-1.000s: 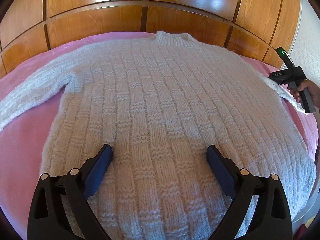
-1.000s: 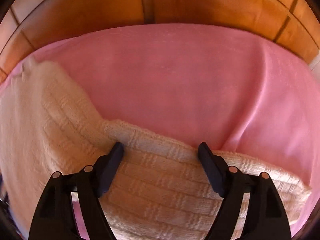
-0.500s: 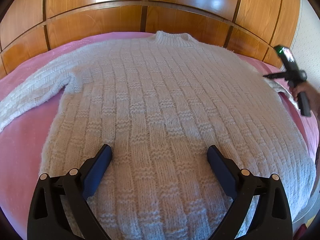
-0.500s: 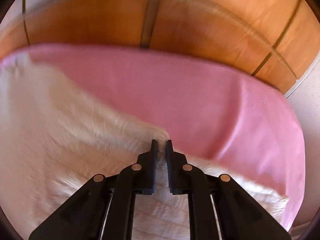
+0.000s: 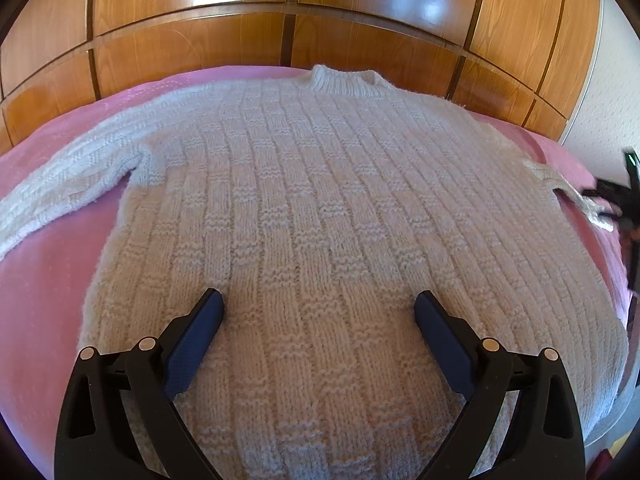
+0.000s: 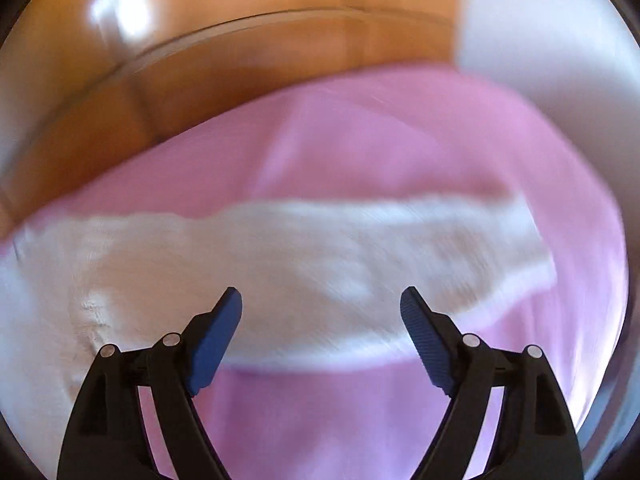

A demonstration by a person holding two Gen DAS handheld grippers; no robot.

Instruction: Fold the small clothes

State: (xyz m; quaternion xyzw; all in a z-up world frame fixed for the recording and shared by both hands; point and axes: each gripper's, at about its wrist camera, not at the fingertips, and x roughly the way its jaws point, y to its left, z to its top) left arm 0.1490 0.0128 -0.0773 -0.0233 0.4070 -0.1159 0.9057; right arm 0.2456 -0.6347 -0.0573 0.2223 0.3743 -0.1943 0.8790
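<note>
A cream knitted sweater lies flat, front up, on a pink bed cover, its collar towards the wooden panels. My left gripper hangs open over the lower body of the sweater, nothing between its fingers. The left sleeve stretches out to the left. In the blurred right wrist view the right sleeve lies drawn out across the pink cover. My right gripper is above it with its jaws opening and nothing pressed between them. In the left wrist view it shows dark at the far right edge.
Glossy wooden panels rise behind the bed. A white wall stands at the right. The bed's right edge drops off near the sweater's hem corner.
The right gripper shut on the right sleeve, swept it out to the right, then let go and spread its jaws. The sleeve now lies stretched out. The left gripper has stayed still.
</note>
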